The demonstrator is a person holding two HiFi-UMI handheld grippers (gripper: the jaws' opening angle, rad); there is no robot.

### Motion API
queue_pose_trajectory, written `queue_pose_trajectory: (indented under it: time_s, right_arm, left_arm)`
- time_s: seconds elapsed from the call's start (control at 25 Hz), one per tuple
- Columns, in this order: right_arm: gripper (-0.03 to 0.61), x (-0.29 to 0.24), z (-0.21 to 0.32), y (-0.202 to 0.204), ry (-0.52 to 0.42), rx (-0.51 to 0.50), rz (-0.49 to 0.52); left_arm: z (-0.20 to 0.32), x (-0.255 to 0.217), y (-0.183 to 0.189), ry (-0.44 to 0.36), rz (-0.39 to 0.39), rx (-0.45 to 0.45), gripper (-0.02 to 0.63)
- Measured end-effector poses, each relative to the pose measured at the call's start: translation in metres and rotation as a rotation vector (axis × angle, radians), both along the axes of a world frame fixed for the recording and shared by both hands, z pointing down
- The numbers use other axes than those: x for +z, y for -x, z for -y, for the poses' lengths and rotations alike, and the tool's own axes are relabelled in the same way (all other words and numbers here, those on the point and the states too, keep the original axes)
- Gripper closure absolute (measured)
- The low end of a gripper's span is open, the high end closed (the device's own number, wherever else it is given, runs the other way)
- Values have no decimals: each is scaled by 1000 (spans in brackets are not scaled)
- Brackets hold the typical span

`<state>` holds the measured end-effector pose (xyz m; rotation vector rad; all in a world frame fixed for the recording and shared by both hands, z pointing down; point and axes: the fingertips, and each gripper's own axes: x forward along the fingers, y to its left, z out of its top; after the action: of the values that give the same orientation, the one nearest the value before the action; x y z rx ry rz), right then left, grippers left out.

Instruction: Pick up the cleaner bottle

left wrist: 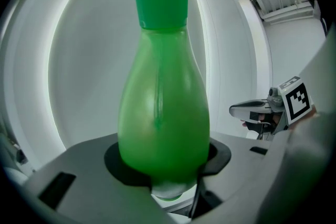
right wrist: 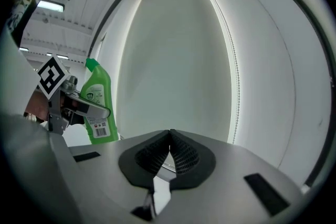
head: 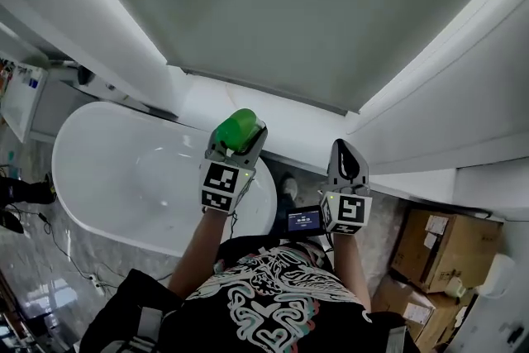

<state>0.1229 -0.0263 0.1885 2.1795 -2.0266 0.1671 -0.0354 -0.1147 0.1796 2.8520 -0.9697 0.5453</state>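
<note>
The left tongs (head: 238, 143) pinch the bottle (left wrist: 163, 107) by its body, cap up so it probably cannot spill, aloft beside the tub (head: 99, 178), while the right tongs (right wrist: 169, 153), pressed together and empty, hang alongside.

The cleaner bottle (left wrist: 160, 113) is green, the bathtub (head: 107, 169) white, the left marker cube (head: 221, 184) black-and-white squared, the floor (head: 41, 260) perhaps grey-speckled.

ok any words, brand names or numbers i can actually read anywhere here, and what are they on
No text is legible in any view.
cleaner bottle: round logo and barcode sticker, too small to read.
small screen: light lines, blurred.
cardboard box: white labels, too small to read.
</note>
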Motion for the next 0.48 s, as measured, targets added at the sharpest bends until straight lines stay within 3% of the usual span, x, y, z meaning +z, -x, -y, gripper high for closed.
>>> queue_pose_trajectory:
  time_s: [0.48]
  right_arm:
    - [552,-22,4,-2,-34,-3,-39]
  left_arm:
    - [-12,-20,-10,2,-5,35,410]
